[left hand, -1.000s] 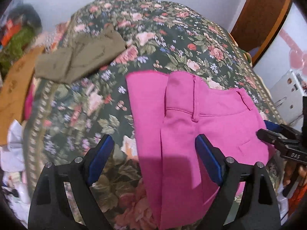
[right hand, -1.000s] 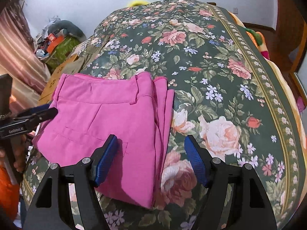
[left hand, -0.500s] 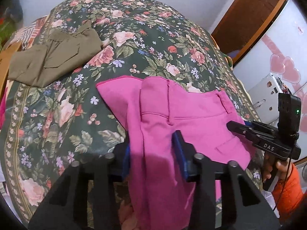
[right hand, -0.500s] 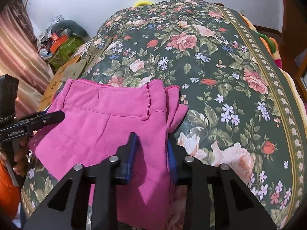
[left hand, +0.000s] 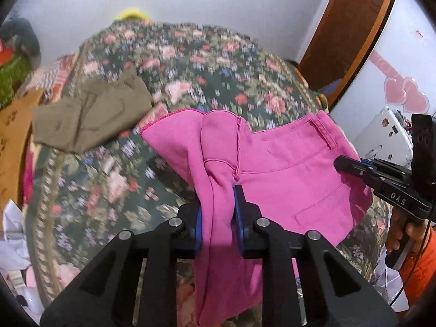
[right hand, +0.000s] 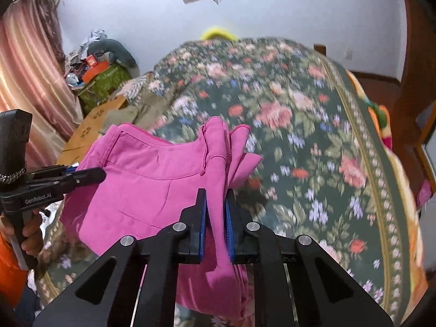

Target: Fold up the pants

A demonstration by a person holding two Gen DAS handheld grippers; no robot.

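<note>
Two grippers, one pair of pants, and both have a bite; the left gripper [left hand: 217, 218] has its blue pads pressed tight on a bunched ridge of the pink pants [left hand: 286, 169], and the right gripper [right hand: 215, 218] is pinched just as hard on another gather of the same cloth; each one shows up in the other's camera, out at the far edge of the garment. The pants sit at the near end of the floral bed [right hand: 313, 150], waistband and belt loop facing up, a back pocket showing flat, part of the fabric raised off the cover at the clamps and the rest draped down over the bed's edge; the background is smeared, so detail out there is hard to read. Judging by the layers stacked along one side, the legs look already doubled over; what seems left is the crosswise fold, then laying it flat and smoothing. A pair of olive pants [left hand: 90, 114] lies folded farther up the bed, well apart from the pink pair; likely one done already.
</note>
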